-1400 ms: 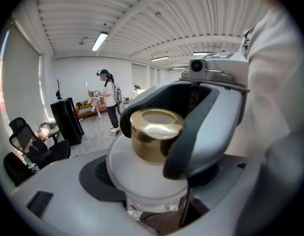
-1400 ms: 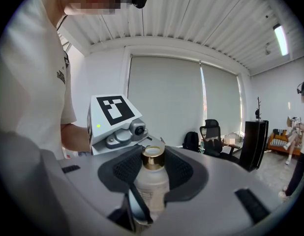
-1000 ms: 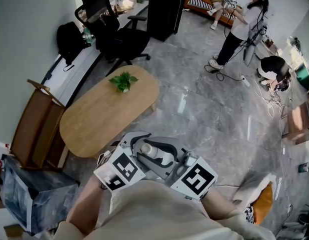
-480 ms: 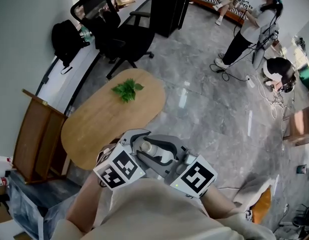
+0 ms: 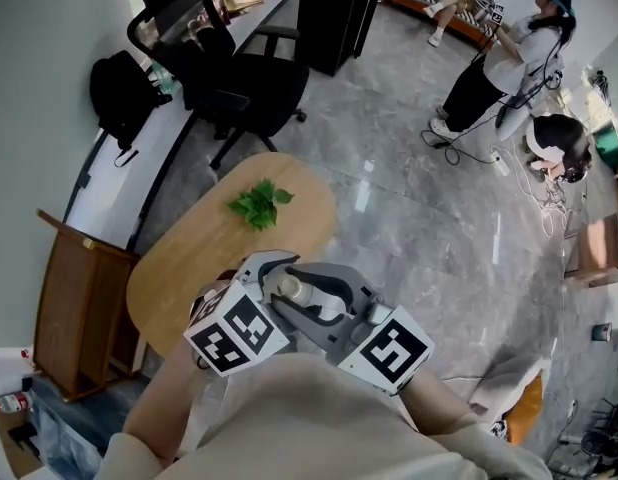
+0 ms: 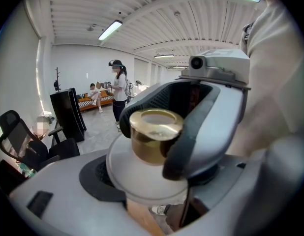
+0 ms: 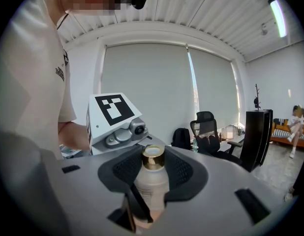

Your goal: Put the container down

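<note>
A white bottle [image 5: 294,290] with a gold cap [image 6: 155,134] is held close to the person's chest, above the near end of an oval wooden table [image 5: 194,258]. My right gripper [image 5: 314,306] is shut on it. In the right gripper view [image 7: 153,183] the dark pads press both sides of the bottle [image 7: 152,186] below the cap. My left gripper [image 5: 272,273] reaches in from the left with its jaws spread wide around the bottle's top. One left pad [image 6: 95,181] lies against the bottle's shoulder; the other jaw stands clear of it.
A small green plant [image 5: 259,205] lies on the table's far half. Beyond it are a black office chair [image 5: 234,78], a backpack [image 5: 119,93], a tall black cabinet [image 5: 334,8] and a wooden shelf [image 5: 74,298] at left. People [image 5: 509,58] and cables occupy the far right floor.
The view has drifted, so the table and the plant now sit nearer the grippers. Both grippers and the bottle keep the same hold and pose.
</note>
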`<state>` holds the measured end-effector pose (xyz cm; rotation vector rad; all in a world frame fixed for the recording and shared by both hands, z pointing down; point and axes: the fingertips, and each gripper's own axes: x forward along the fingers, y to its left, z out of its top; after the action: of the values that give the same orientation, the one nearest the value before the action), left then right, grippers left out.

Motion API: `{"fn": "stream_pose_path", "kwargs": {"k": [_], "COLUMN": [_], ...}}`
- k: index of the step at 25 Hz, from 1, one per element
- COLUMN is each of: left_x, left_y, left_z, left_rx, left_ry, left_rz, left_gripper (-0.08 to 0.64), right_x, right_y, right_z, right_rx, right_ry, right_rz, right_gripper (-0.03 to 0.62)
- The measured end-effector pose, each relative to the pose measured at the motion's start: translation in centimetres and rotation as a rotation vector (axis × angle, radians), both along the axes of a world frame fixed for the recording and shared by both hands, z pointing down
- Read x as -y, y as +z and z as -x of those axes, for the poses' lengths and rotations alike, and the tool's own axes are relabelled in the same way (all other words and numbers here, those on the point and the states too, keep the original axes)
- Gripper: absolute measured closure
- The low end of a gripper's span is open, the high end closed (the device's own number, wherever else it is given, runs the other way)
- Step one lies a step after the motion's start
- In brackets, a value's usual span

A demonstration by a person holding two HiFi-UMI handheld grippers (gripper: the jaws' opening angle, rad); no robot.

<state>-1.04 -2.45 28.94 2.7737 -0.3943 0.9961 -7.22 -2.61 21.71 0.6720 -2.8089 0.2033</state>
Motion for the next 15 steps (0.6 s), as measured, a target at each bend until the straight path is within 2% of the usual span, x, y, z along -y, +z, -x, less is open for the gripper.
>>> {"fn": "stream_pose_path", "kwargs": {"k": [7,15], "left_x": [2.7,6.3], "left_y": [-0.3,-1.1], "left_z": [0.8,-0.8], "left_rx": [-0.019,-0.026], "left_ry": [0.025,-0.003], "left_rz": [-0.015,-0.020], "left_gripper": [0.219,0.219], "right_x": [2.7,6.1], "right_y": [-0.1,-0.9], "right_z": [0.9,-0.6], "right_rx": [-0.019,-0.015], "right_ry": [0.023,-0.004], "right_rz": [-0.019,-0.028], "right_gripper": [0.471,0.471]}}
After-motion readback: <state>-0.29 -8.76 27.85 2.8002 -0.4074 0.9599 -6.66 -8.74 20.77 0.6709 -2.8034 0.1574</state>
